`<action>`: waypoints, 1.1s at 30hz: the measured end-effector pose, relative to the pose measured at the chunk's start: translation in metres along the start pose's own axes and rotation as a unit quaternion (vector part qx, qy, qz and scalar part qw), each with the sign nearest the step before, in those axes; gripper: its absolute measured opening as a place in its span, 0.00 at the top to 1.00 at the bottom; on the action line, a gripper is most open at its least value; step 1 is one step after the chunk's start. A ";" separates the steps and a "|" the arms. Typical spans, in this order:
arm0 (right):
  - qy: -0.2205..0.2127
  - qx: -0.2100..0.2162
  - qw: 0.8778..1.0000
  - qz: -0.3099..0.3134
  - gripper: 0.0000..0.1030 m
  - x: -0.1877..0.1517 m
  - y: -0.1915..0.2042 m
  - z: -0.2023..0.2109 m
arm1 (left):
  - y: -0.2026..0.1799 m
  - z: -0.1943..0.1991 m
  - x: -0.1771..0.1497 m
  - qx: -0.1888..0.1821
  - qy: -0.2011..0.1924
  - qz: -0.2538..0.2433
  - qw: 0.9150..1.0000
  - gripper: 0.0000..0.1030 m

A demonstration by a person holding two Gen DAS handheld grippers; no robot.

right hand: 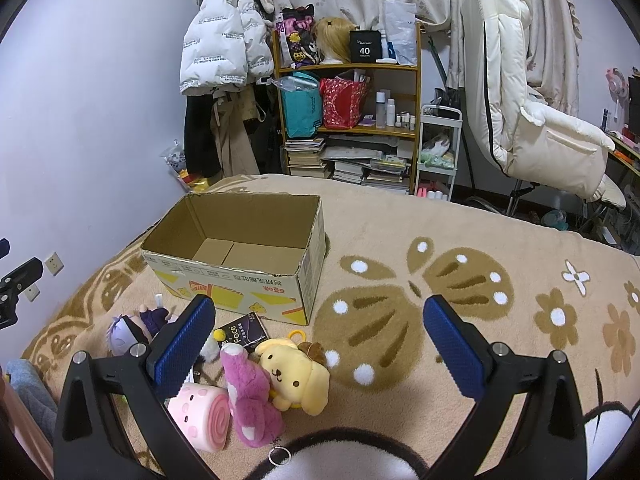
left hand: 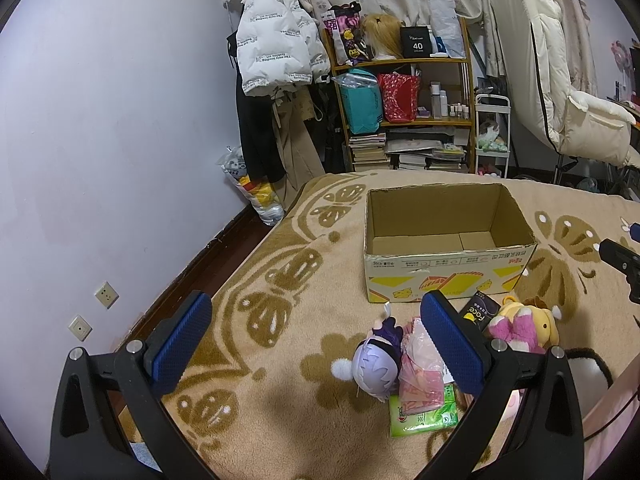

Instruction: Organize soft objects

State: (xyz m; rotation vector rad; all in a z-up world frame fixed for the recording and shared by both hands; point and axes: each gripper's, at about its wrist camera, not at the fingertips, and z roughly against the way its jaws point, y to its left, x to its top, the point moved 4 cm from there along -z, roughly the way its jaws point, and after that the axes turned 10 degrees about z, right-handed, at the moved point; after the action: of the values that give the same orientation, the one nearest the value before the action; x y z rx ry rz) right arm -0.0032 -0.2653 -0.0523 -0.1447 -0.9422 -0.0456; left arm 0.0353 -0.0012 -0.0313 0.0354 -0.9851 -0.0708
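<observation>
Both wide open, holding nothing: left gripper (left hand: 316, 346), right gripper (right hand: 320, 346); 4 toys, yellow dog (right hand: 294, 374) among them, at 6 o'clock of empty box (right hand: 240, 276); risk: snagging keyring, dragging neighbours.

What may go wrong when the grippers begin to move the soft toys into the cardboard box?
1. The yellow dog plush and the pink plush bear lie touching, so the open right gripper may lift both.
2. The thin pink plastic bag rests against the purple-haired doll; the open left gripper may catch it.
3. The open cardboard box looks light and may slide.
</observation>
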 end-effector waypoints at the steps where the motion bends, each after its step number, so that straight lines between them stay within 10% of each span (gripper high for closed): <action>1: 0.000 0.000 1.000 0.000 0.00 0.000 -0.001 0.000 | 0.000 0.001 0.001 0.000 0.000 0.000 1.000 0.00; 33: 0.006 0.005 1.000 0.000 0.00 -0.005 0.007 -0.004 | 0.001 -0.003 -0.007 0.004 0.006 -0.003 1.000 0.00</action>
State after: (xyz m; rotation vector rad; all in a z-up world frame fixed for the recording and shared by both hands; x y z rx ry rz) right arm -0.0019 -0.2587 -0.0596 -0.1340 -0.9311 -0.0419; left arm 0.0338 0.0005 -0.0387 0.0454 -0.9724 -0.0729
